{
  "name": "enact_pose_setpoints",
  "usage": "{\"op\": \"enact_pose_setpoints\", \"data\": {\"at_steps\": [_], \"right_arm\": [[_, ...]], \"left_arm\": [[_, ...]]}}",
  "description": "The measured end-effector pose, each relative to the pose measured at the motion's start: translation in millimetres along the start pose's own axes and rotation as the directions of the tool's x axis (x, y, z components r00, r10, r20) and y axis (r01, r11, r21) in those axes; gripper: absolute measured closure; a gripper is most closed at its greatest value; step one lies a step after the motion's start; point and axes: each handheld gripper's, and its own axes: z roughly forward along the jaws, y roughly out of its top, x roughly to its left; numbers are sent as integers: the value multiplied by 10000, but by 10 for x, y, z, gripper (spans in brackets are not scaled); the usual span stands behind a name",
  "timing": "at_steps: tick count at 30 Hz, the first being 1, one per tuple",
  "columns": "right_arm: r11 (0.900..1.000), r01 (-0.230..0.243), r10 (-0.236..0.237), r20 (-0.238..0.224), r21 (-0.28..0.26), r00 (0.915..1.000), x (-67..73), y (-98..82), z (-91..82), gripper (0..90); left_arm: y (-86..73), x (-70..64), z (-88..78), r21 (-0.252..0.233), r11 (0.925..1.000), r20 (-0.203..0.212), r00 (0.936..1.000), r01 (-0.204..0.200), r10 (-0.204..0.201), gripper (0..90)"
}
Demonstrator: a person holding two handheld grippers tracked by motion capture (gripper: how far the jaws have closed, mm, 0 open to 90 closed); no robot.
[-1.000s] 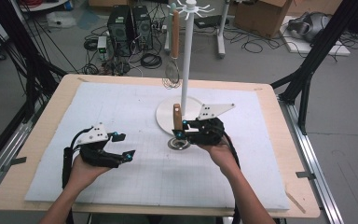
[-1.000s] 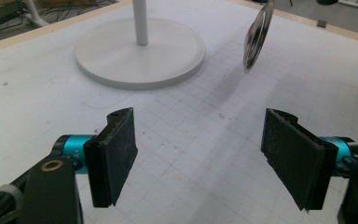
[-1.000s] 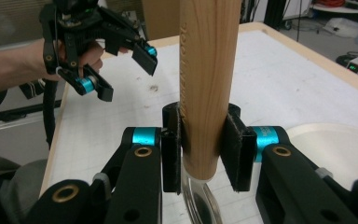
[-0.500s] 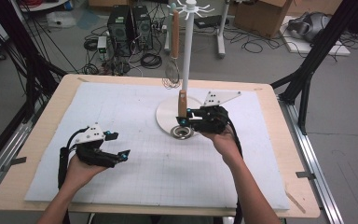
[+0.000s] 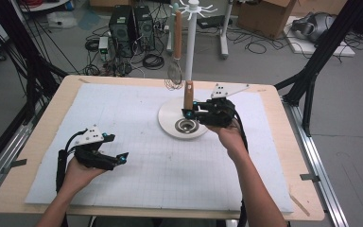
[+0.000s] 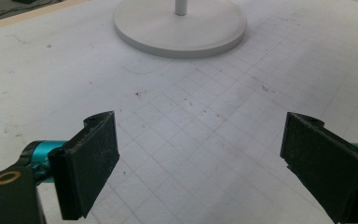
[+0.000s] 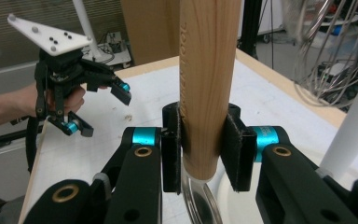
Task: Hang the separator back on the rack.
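text: faint embossed lettering on wooden handle (image 7: 209, 84), illegible | other readable text: none

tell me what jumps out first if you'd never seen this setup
The eye goes to the right gripper, its fingers shut on the wooden handle of a metal strainer, held upright over the round white base of the hanging stand. A whisk hangs from that stand behind it. At the near left, the left gripper rests on the gridded mat, fingers wide apart with nothing between them.
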Motion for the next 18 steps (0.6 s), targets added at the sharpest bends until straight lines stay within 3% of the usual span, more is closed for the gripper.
{"op": "enact_pose_setpoints", "data": {"at_steps": [18], "right_arm": [[9996,204,-200,180,-217,9996,-78,334,-41,717]], "left_arm": [[4,11,-29,-174,9998,-123,9999,103,-105,98]]}}
